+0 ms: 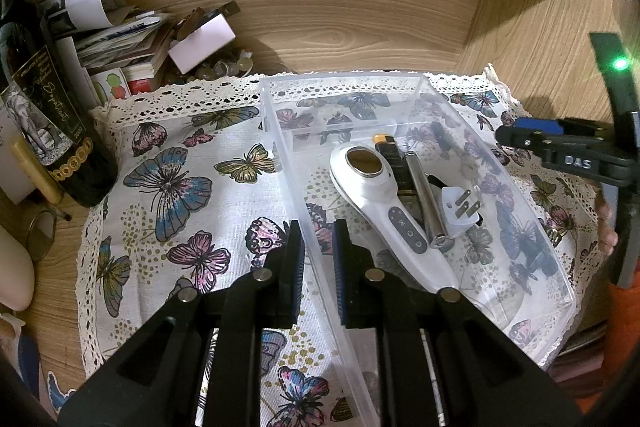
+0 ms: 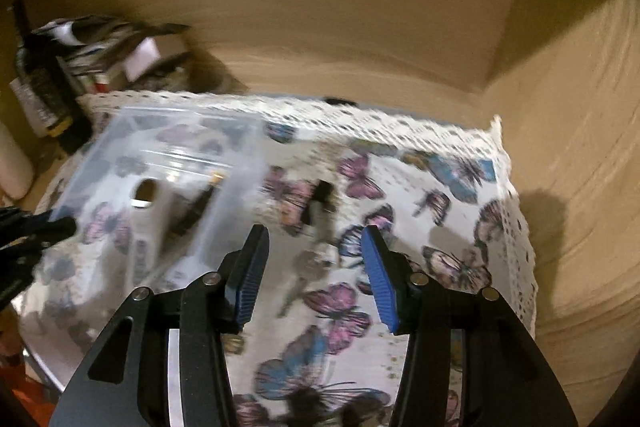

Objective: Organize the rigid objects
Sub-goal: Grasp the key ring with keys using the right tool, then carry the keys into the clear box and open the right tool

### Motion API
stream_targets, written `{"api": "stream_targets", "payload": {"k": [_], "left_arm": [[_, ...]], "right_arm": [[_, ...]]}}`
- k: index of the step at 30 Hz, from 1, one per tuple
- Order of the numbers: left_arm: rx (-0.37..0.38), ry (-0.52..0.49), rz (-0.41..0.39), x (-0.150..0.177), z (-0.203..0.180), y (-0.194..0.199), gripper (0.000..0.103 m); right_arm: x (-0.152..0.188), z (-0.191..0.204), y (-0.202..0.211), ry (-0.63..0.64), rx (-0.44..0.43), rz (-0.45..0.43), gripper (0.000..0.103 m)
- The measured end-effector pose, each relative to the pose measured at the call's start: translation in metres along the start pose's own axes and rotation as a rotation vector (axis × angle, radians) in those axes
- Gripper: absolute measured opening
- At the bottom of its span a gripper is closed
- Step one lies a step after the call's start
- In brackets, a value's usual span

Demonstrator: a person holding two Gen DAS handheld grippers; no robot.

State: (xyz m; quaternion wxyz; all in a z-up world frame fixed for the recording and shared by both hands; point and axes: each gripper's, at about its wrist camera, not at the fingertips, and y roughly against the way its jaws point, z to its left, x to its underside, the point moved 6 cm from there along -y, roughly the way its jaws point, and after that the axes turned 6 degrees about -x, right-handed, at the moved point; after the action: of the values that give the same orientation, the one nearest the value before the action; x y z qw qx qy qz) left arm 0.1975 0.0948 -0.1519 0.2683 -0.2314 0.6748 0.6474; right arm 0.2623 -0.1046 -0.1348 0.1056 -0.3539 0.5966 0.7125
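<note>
A: Clear plastic bin sits on the butterfly cloth, centre-right of the left wrist frame. Contents?

B: White handheld device lying lengthwise, a dark flat item with a yellow end just beside it, a metal cylinder, and a white plug adapter touching the cylinder's right side.

A: Left gripper?

B: Lower centre of that frame, jaws narrow and clamped on the bin's left wall, one pad outside it, one inside.

A: Right gripper?

B: Lower centre of the right wrist frame, jaws partly spread with nothing between the pads. That frame is motion-blurred. In the left wrist frame it shows at the right edge, apart from the bin.

A: Below it?

B: Cloth, with a bunch of keys just ahead of the pads; detail too smeared to tell. The bin lies at centre left there.

A: Surroundings?

B: Dark bottle at the left edge, a pile of papers at upper left, wooden wall behind.
</note>
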Motion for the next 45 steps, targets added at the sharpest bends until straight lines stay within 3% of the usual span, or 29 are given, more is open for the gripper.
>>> {"api": "stream_targets", "payload": {"k": [6,18,23,26,31,45], "left_arm": [[-0.001,-0.001,0.000,0.000,0.000,0.000,0.013],[0.000,-0.002,0.000,0.001,-0.001,0.000,0.013],[0.001,-0.001,-0.002,0.000,-0.001,0.000,0.013],[0.003,0.001,-0.002,0.000,-0.001,0.000,0.013],[0.003,0.001,-0.002,0.000,-0.001,0.000,0.013],[0.006,0.003,-0.002,0.001,0.000,0.001,0.013]], "right_arm": [[0.012,-0.023,-0.023,-0.068,-0.003,0.061,0.045],[0.030,0.001,-0.064,-0.009,-0.042,0.179,0.045],[0.029,0.008,-0.067,0.016,-0.023,0.153,0.039],[0.025,0.011,-0.070,0.021,-0.019,0.142,0.023],[0.019,0.008,-0.073,0.008,-0.017,0.127,0.023],[0.014,0.001,0.002,0.006,0.011,-0.039,0.023]]}}
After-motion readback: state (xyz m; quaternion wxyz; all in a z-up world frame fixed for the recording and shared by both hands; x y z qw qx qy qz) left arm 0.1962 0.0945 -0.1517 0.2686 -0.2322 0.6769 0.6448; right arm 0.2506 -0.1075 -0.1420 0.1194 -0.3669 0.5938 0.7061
